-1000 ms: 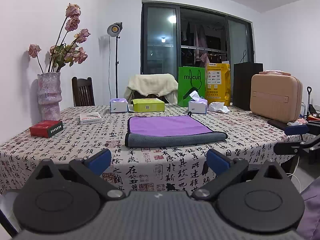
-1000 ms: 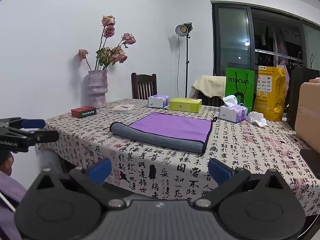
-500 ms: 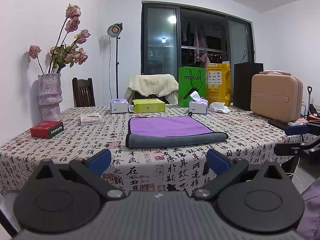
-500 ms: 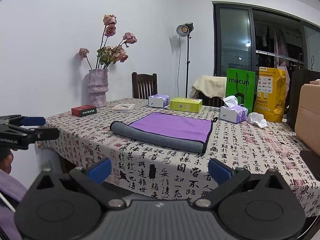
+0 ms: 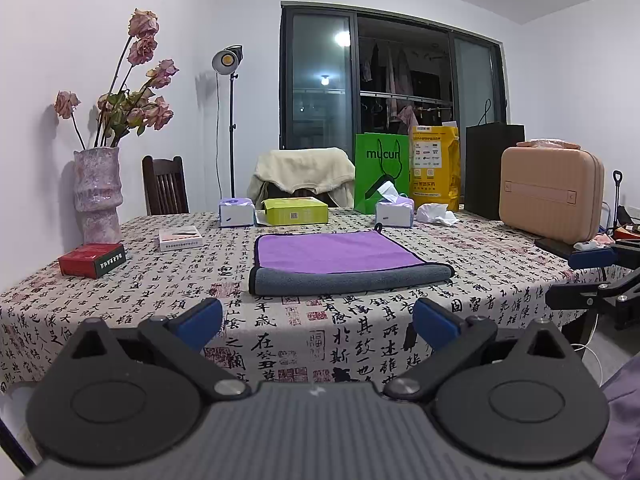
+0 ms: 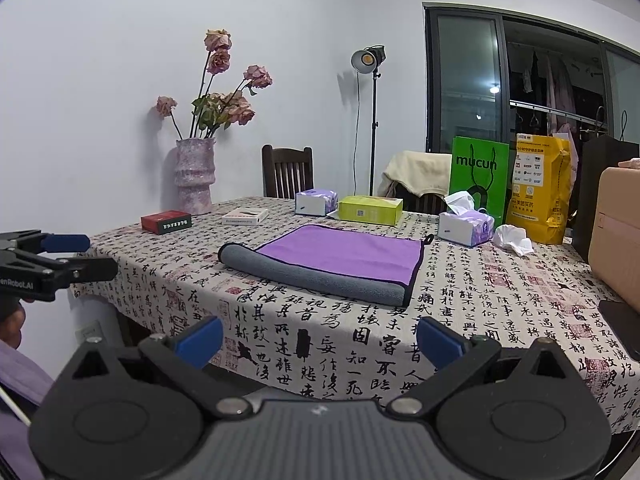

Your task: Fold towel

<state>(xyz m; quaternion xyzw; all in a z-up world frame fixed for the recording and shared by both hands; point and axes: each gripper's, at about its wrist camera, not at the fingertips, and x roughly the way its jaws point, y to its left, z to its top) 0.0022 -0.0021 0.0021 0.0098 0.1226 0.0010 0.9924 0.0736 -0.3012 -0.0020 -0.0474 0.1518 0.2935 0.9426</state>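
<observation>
Purple-and-grey towel (image 5: 340,260) sits folded on the table (image 5: 160,304), well ahead of us; our left gripper (image 5: 318,320) and right gripper (image 6: 318,338) both spread wide, holding nothing.

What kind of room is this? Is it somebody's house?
Probably a home dining room: a table under a printed cloth, a wooden chair, a vase of dried roses, and clothes hanging behind the glass door.

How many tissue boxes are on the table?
2. One closed tissue box sits left of the yellow-green box; one open tissue box, with a tissue sticking out, sits by the green bag. More may be hidden.
</observation>
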